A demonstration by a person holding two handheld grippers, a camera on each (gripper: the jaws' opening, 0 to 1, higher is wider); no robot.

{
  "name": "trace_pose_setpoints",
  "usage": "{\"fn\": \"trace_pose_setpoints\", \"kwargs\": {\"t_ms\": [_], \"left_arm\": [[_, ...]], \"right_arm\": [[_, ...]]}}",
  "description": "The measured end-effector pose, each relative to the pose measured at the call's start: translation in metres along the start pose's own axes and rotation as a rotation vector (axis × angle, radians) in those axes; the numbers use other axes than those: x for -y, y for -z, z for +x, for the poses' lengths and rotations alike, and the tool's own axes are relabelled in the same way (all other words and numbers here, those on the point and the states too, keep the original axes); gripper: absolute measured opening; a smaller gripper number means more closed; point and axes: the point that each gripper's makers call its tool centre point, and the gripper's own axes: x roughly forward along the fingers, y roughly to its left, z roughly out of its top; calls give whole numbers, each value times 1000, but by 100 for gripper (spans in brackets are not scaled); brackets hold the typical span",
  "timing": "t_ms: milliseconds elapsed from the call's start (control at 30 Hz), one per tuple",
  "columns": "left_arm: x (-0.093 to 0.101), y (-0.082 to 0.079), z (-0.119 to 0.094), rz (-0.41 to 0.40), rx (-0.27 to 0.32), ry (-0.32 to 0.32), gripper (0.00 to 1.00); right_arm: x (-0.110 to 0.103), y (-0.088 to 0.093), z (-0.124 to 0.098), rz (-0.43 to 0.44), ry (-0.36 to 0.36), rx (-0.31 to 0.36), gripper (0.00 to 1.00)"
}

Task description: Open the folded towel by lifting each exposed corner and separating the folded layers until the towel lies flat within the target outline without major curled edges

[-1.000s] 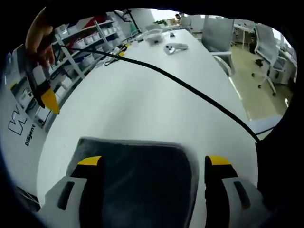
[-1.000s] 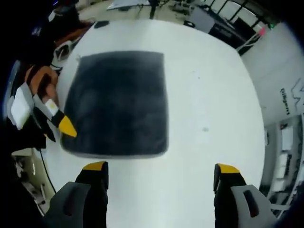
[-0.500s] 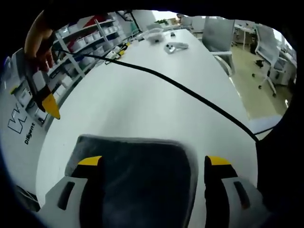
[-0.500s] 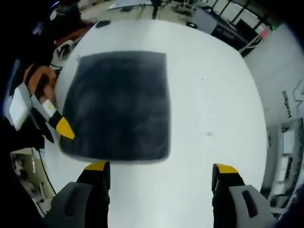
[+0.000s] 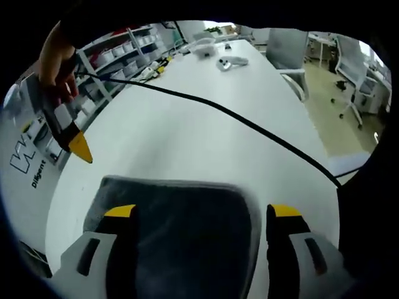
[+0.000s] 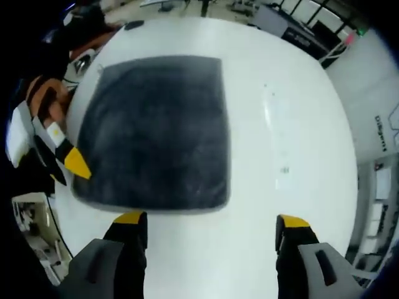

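Both your tongs, left (image 5: 197, 215) and right (image 6: 212, 223), hang wide open and empty; pinch only the towel's (image 6: 156, 131) top layer at a near corner (not the whole stack).

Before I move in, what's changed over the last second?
The right gripper has closed in on the folded towel, which now looms larger, its near edge just ahead of the open jaws. Nothing grasped. The left gripper stays open over the towel; towel and black cable unmoved.
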Motion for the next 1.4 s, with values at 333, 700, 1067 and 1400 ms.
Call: {"fn": "trace_pose_setpoints", "kwargs": {"t_ms": [333, 700, 1067, 1400], "left_arm": [[0, -1, 3, -9, 13, 1, 73], [6, -2, 4, -16, 32, 8, 66], [17, 2, 13, -30, 9, 24, 57], [23, 2, 21, 30, 4, 16, 47]], "right_arm": [[-9, -1, 5, 7, -6, 7, 85], [-2, 0, 9, 17, -22, 0, 80], [-8, -1, 18, 28, -40, 6, 79], [-13, 2, 32, 40, -69, 14, 76]]}}
